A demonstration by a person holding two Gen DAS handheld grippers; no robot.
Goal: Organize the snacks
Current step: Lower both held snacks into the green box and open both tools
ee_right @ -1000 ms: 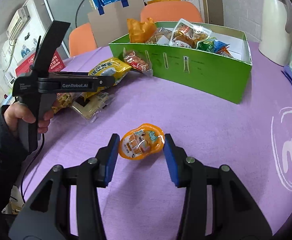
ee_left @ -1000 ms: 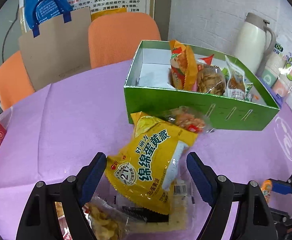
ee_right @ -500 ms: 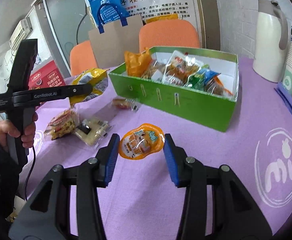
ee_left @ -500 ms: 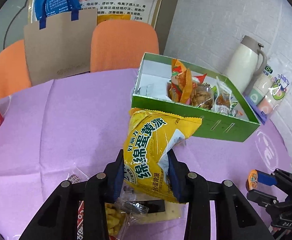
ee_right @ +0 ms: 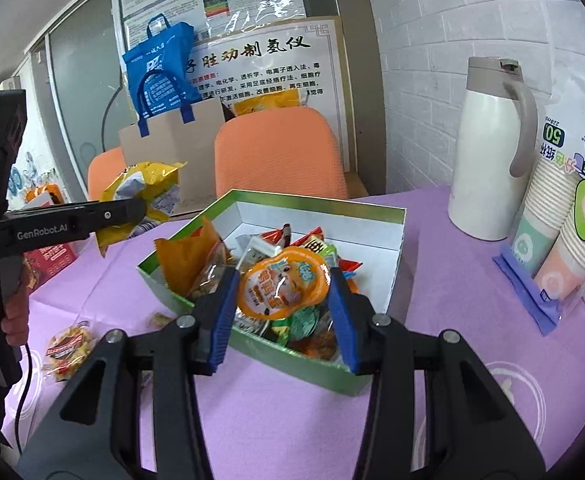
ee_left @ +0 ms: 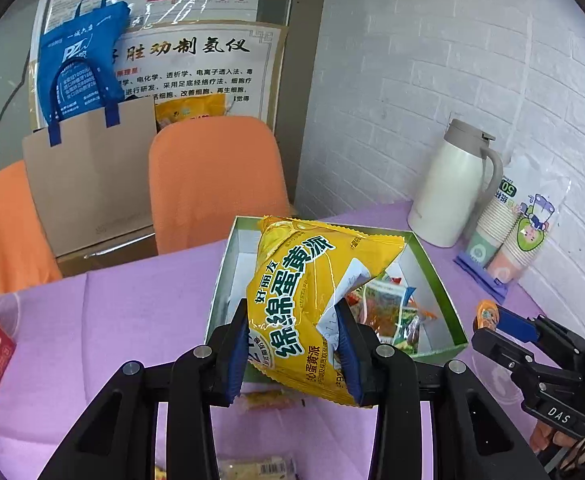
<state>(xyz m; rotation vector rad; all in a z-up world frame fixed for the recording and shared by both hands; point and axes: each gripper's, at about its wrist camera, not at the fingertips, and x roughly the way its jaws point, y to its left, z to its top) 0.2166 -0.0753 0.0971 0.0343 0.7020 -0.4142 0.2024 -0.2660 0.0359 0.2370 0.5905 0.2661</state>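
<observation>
Both grippers are clamped on snacks above the purple tablecloth (ee_right: 444, 288). The left gripper (ee_left: 294, 344) has its blue pads pressed into the lower half of a big yellow snack bag (ee_left: 308, 296), which stands tilted in the air in front of the green box (ee_left: 436, 272); from the right wrist view the same bag (ee_right: 144, 196) hangs to the left of the box, clear of its rim. The right gripper (ee_right: 282, 300) pinches a small orange jelly cup (ee_right: 282, 288) by its edges, lid facing the camera, held over the near part of the green box (ee_right: 312, 208).

Inside the box lie a heap of packets (ee_right: 300, 248), crowded toward the near side, with an orange bag (ee_right: 184, 260) leaning against the left wall; the far end shows bare white floor. On the cloth to the left of the box sit a clear packet of yellow snacks (ee_right: 68, 344) and a small wrapper (ee_right: 160, 320) just beside the box wall. Below the left gripper two more packets lie on the cloth (ee_left: 268, 398), though they are partly hidden and I cannot make out what they are.

Behind the box stand a white thermos jug (ee_right: 488, 160) and, near it, a sleeve of paper cups (ee_right: 564, 216). Orange chairs (ee_right: 280, 152) and a paper bag with blue handles (ee_right: 172, 152) sit beyond the table.
</observation>
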